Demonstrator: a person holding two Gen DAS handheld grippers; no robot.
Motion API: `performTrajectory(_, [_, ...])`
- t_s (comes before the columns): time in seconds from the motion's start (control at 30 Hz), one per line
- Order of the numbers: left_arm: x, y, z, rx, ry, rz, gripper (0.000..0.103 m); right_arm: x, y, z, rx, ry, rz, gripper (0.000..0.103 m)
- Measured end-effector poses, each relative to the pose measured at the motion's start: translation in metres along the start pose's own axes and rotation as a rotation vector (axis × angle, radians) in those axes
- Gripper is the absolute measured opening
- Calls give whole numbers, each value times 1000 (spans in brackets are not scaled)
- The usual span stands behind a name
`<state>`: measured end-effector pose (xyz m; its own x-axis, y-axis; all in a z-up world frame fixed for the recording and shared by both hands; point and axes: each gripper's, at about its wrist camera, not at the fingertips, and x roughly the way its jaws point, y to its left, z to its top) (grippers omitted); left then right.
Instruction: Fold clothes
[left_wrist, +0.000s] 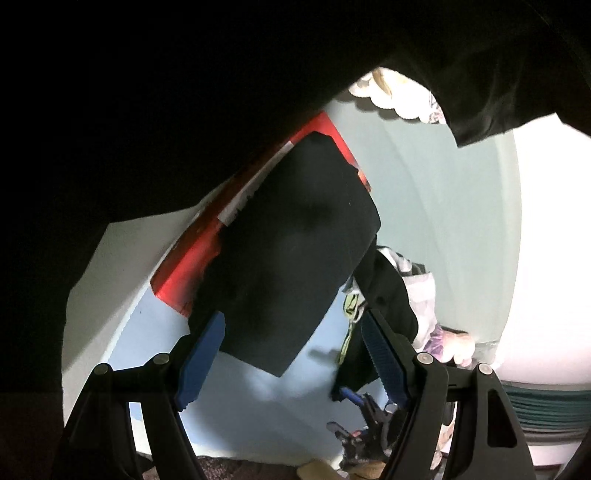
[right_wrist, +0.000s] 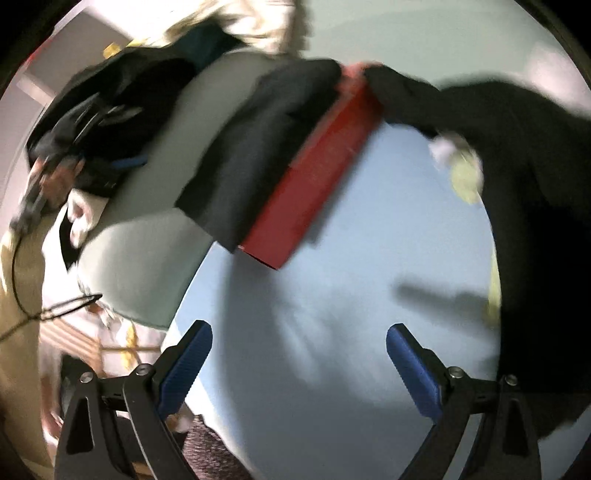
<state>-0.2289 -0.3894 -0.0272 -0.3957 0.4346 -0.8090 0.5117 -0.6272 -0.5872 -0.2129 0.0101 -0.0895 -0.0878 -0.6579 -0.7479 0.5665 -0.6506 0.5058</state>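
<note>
A folded black garment (left_wrist: 295, 251) lies on a red box (left_wrist: 188, 266) on the light blue sheet (left_wrist: 258, 406). My left gripper (left_wrist: 293, 317) is open, and the garment's near edge lies between its blue pads (left_wrist: 199, 362). A loose black garment (left_wrist: 388, 295) with a yellow-green label hangs at the right, and dark cloth fills the top of this view. The right wrist view is blurred. In it, my right gripper (right_wrist: 300, 328) is open over the bare sheet (right_wrist: 332, 350), short of the red box (right_wrist: 314, 173) and the folded garment (right_wrist: 258, 147). The loose black garment (right_wrist: 535, 221) hangs at its right.
A pale grey-green cover (left_wrist: 424, 177) lies beyond the blue sheet. Light patterned fabric (left_wrist: 424, 288) is heaped to the right. A dark device with a blue strip (right_wrist: 96, 122) and cables sits at the left of the right wrist view, above white cloth (right_wrist: 74, 221).
</note>
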Motion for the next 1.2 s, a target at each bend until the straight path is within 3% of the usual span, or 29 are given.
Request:
performTrajectory(0.13, [18, 3, -6, -2, -11, 61, 77, 4, 28, 17, -67, -42, 19, 97])
performTrajectory(0.27, [38, 1, -22, -5, -11, -36, 77, 1, 36, 12, -49, -50, 79, 97])
performTrajectory(0.37, [56, -14, -48, 70, -23, 1, 77, -6, 35, 6, -38, -54, 73, 97])
performTrajectory(0.5, [72, -43, -94, 203, -157, 202, 77, -29, 29, -2, -41, -68, 22, 97])
performTrajectory(0.6, [73, -67, -140, 307, -374, 358, 77, -47, 31, -3, -85, -110, -46, 98])
performTrajectory(0.7, [70, -82, -190, 353, -574, 439, 78, -67, 42, 0, -178, -193, -116, 99])
performTrajectory(0.73, [71, -83, -203, 345, -603, 465, 78, -70, 46, -1, -213, -223, -134, 99])
performTrajectory(0.87, [79, -83, -243, 274, -639, 557, 78, -78, 61, -7, -334, -304, -200, 103])
performTrajectory(1.0, [70, -85, -268, 269, -708, 627, 79, -69, 68, -13, -382, -292, -207, 103])
performTrajectory(1.1, [68, -87, -275, 235, -733, 581, 80, -69, 72, -15, -394, -296, -191, 103])
performTrajectory(1.2, [71, -90, -274, 230, -748, 590, 80, -54, 73, -5, -402, -295, -223, 103])
